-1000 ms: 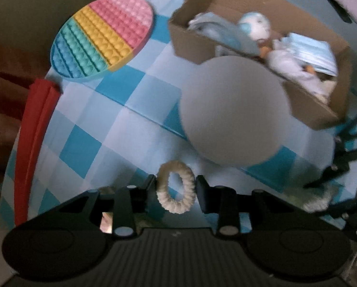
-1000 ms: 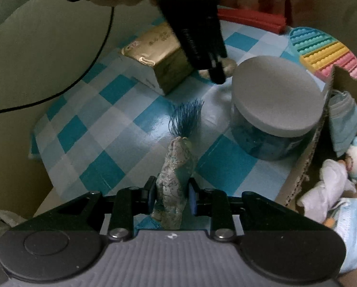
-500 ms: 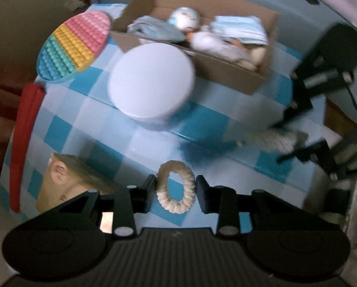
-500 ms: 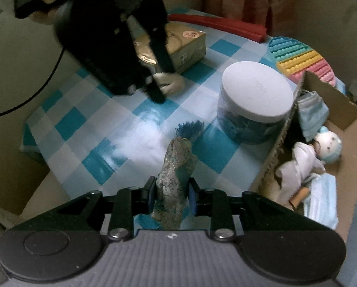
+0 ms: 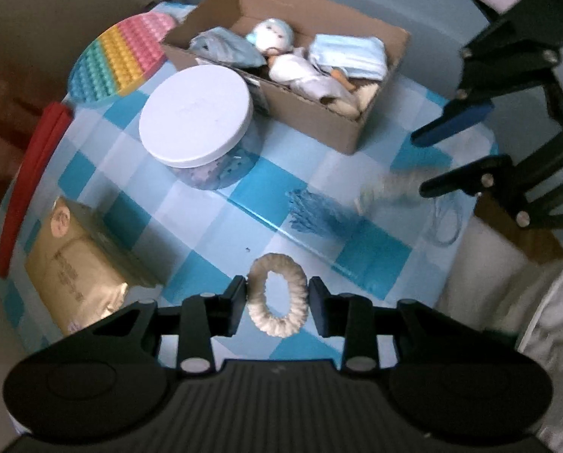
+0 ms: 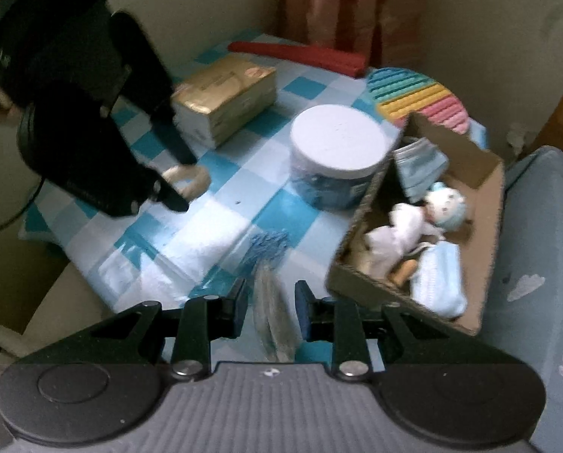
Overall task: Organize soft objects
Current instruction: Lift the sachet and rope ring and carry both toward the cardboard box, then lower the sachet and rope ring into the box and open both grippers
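Left gripper (image 5: pixel 277 296): jaws closed on a cream scrunchie (image 5: pixel 277 294), held above the checked tablecloth (image 5: pixel 205 222).
Jar (image 5: pixel 196 120): white-lidded, just beside the cardboard box (image 5: pixel 311 120).
Box contents: doll (image 5: pixel 277 37), folded blue cloths.
Right gripper (image 6: pixel 270 309): jaws clamped on a blurred tasselled pouch (image 6: pixel 273 317), near the box's corner.
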{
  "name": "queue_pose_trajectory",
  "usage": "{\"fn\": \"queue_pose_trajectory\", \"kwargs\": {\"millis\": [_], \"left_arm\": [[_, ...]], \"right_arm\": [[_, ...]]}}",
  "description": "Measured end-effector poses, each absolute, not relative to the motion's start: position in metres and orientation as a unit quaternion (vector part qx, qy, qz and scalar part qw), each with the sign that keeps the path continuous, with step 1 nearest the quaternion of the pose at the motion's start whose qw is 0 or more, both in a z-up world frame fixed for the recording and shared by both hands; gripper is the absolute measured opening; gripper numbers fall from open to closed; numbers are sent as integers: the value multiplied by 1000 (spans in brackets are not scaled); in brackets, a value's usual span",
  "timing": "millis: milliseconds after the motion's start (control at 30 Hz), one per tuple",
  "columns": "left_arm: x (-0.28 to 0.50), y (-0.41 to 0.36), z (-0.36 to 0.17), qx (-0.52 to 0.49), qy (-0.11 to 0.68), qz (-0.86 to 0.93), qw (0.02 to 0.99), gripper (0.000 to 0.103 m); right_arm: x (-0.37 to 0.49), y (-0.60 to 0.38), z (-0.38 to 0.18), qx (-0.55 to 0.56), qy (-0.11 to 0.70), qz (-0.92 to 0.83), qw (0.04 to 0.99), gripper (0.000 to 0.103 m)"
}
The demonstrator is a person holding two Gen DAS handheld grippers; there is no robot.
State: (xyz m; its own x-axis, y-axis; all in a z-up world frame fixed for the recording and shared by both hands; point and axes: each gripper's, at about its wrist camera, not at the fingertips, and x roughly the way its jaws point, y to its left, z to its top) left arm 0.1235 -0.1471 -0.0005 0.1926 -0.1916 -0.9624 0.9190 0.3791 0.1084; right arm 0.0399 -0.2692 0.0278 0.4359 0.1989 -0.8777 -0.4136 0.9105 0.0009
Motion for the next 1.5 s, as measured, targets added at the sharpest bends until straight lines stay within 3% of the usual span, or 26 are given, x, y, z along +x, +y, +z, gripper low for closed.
{"fn": "queue_pose_trajectory", "kwargs": {"millis": [200, 300, 567, 700, 900, 1033, 1133, 1500], "left_arm": [[121, -157, 9, 339, 490, -404, 694, 35], [122, -160, 11, 338, 486, -405, 697, 35], [121, -154, -4, 341, 501, -398, 689, 35], [118, -151, -9, 339, 507, -397, 686, 35], [115, -149, -13, 338, 513, -397, 682, 35], [115, -147, -14, 339, 514, -395, 681, 35], [115, -146, -14, 340, 516, -393, 681, 35], [110, -145, -9, 343, 510, -393, 683, 35]], "right_arm": [[46, -288, 50, -99, 477, 161, 858, 32], [41, -284, 40, -100, 478, 190, 852, 48], [30, -262, -31, -118, 534, 233, 804, 51], [32, -262, -39, -105, 537, 255, 797, 62], [34, -260, -50, -120, 540, 261, 791, 61], [31, -254, -55, -145, 540, 258, 788, 38], [26, -252, -52, -157, 537, 260, 787, 32], [23, -264, 1, -148, 495, 236, 823, 32]]}}
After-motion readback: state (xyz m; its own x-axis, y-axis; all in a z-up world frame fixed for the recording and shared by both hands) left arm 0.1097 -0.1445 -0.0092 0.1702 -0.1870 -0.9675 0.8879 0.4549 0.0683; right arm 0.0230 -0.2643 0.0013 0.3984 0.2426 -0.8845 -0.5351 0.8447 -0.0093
